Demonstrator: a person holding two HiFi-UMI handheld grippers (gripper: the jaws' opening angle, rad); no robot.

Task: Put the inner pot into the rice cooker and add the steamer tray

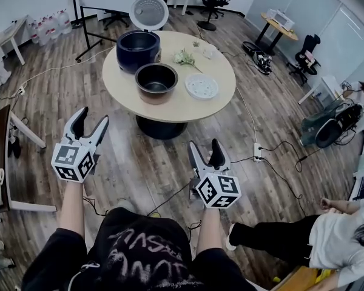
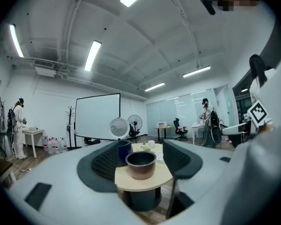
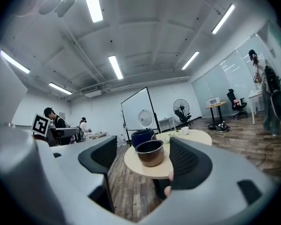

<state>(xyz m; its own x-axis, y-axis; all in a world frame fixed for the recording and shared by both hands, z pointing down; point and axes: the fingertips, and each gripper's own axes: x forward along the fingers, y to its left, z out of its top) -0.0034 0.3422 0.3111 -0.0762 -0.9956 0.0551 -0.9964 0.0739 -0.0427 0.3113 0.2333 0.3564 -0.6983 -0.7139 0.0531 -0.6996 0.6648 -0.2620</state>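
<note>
Copper inner pot (image 1: 156, 82) beside open rice cooker (image 1: 138, 49).

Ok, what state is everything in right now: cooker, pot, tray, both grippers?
Rice cooker: lid raised, on the table.
Inner pot: out of the cooker, upright on the table, empty.
Steamer tray: flat on the table, beside the pot.
Left gripper: open, empty, short of the table.
Right gripper: open, empty, short of the table.
</note>
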